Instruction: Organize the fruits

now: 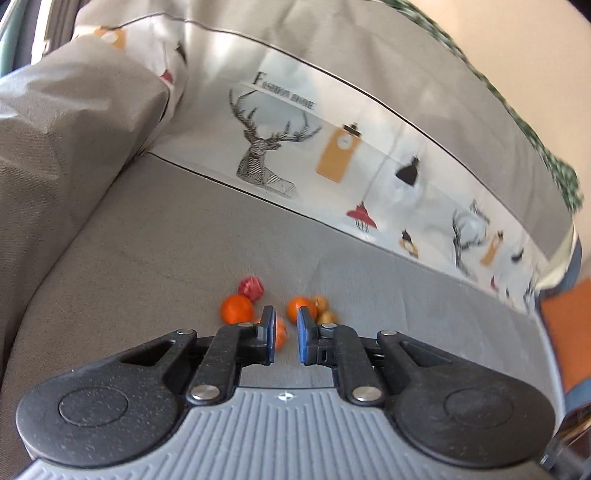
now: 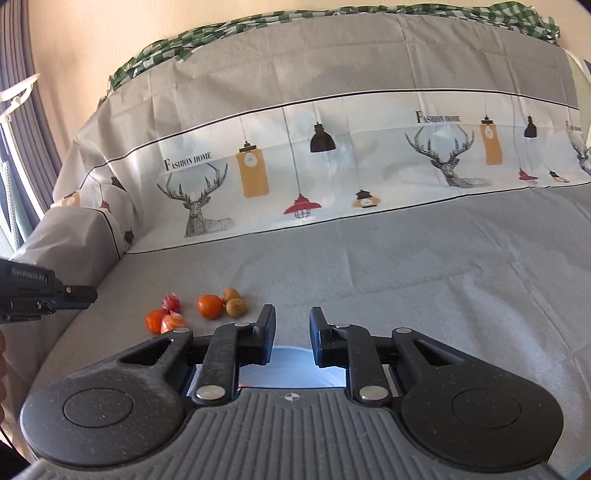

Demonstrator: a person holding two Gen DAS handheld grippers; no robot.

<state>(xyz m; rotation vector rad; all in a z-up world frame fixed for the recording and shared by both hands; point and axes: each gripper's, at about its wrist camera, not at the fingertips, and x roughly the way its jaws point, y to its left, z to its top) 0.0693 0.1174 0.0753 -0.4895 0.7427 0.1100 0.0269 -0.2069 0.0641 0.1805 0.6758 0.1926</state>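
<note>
Several fruits lie on a grey bedsheet (image 2: 406, 266). In the right wrist view I see a red fruit (image 2: 171, 303), three oranges (image 2: 210, 306) (image 2: 154, 319) (image 2: 173, 322) and two brown kiwis (image 2: 236, 307) (image 2: 231, 294). The left wrist view shows the red fruit (image 1: 250, 288), oranges (image 1: 237, 308) (image 1: 297, 307) (image 1: 280, 333) and kiwis (image 1: 320, 302) (image 1: 327, 317). My left gripper (image 1: 286, 334) is open and empty above the fruits; it also shows in the right wrist view (image 2: 44, 291). My right gripper (image 2: 292, 332) is open and empty over a pale blue plate (image 2: 291, 369).
A patterned pillow band with deer and lamps (image 2: 332, 166) runs along the back. A grey pillow (image 1: 62, 122) lies at the left. A green checked cloth (image 2: 221, 33) lies behind. An orange object (image 1: 569, 325) sits at the right edge.
</note>
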